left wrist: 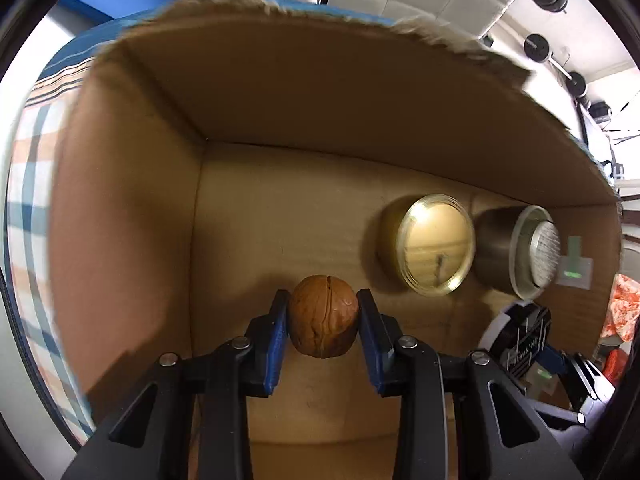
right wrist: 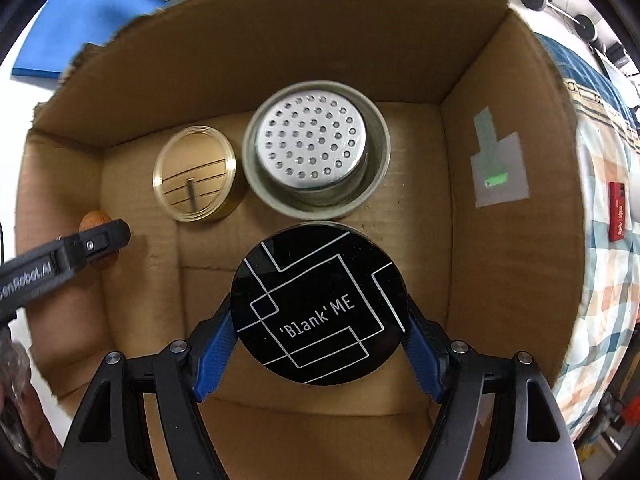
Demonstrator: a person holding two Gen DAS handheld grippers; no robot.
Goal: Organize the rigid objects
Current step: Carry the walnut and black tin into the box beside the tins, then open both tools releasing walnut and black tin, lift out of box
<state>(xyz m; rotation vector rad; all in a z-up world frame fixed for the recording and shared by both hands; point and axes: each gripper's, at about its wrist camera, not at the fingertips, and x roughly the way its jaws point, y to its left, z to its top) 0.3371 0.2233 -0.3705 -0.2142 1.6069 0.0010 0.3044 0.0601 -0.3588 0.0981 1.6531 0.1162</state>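
Abt halfway imo — gold tin (right wrist: 194, 179) & strainer cup (right wrist: 316, 160) already in box (right wrist: 280, 60); left gripper (left wrist: 324, 316) clamps walnut (left wrist: 323, 322), right gripper (right wrist: 320, 336) grips black disc (right wrist: 319, 304) — both need dropping.

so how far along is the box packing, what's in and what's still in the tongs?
Done: a gold-rimmed round lid and a perforated metal strainer cup already sit side by side on the cardboard box floor.
In hand: left tongs hold a walnut, right tongs hold a black round "'Blank' ME" compact, both inside the box above its floor.
Left: set both down. A red item lies outside on the checked cloth.
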